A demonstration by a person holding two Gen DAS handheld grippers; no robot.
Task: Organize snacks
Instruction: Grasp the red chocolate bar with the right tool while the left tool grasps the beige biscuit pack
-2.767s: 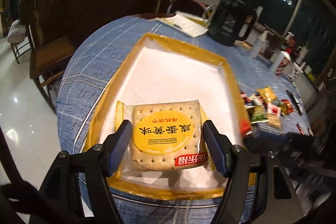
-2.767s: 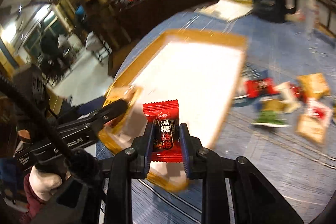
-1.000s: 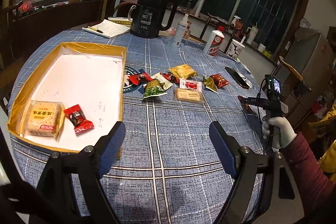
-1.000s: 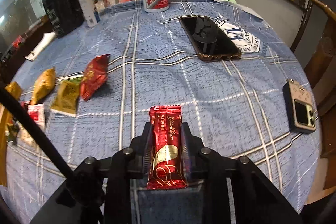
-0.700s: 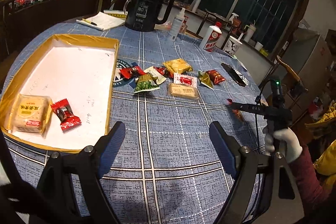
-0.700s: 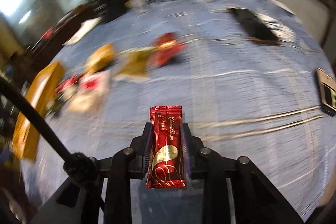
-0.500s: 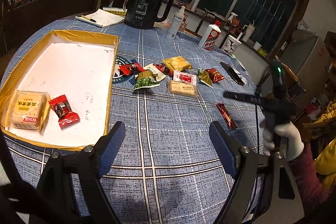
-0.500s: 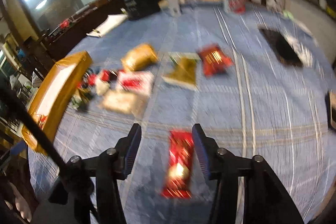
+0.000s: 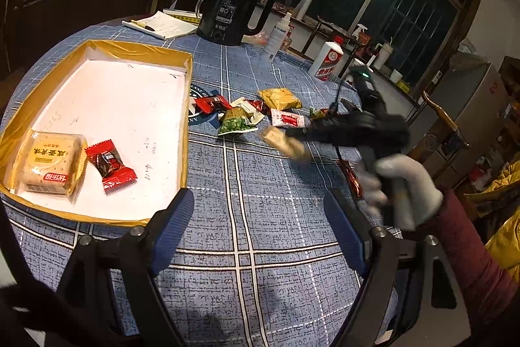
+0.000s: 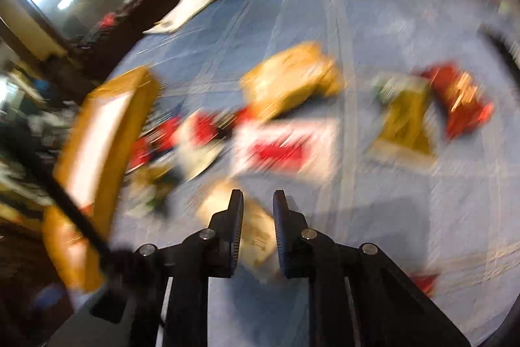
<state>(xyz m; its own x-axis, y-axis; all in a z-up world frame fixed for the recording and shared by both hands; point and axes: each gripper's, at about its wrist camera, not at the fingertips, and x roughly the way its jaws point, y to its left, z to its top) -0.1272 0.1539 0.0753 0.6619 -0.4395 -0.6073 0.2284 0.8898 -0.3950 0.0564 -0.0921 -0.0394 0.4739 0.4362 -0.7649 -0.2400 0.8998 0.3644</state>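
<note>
The left gripper (image 9: 258, 228) hangs over the blue checked tablecloth (image 9: 269, 249) with its blue-padded jaws spread wide and nothing between them; ahead of it and to its left lies the gold-rimmed tray (image 9: 187, 126), which holds a square biscuit pack (image 9: 48, 163) with a yellow label at the near left end and a red wrapped candy (image 9: 110, 166) just beside that pack; straight ahead of the left gripper, past the tray's right rim, the loose snacks are scattered on the cloth: a green packet (image 9: 236, 125), a yellow packet (image 9: 282, 98), a white-and-red sachet (image 9: 287, 119) and a small red wrapper (image 9: 210, 103); a dark red bar (image 9: 352, 179) lies on the cloth just ahead of the left gripper's right finger; the right gripper (image 10: 258, 210), held by a white-gloved hand (image 9: 403, 187) in a maroon sleeve (image 9: 468, 265), reaches in from the right, badly blurred; its jaws are drawn in close together, with a tan biscuit packet (image 10: 253, 226) seen between and just beyond the tips; whether the pads actually press on it I cannot tell through the blur; from the right wrist view the tray (image 10: 97, 135) sits ahead and to the left; behind the snacks stand a black kettle (image 9: 232, 10), a notepad (image 9: 162, 26) and a white bottle (image 9: 328, 62).
</note>
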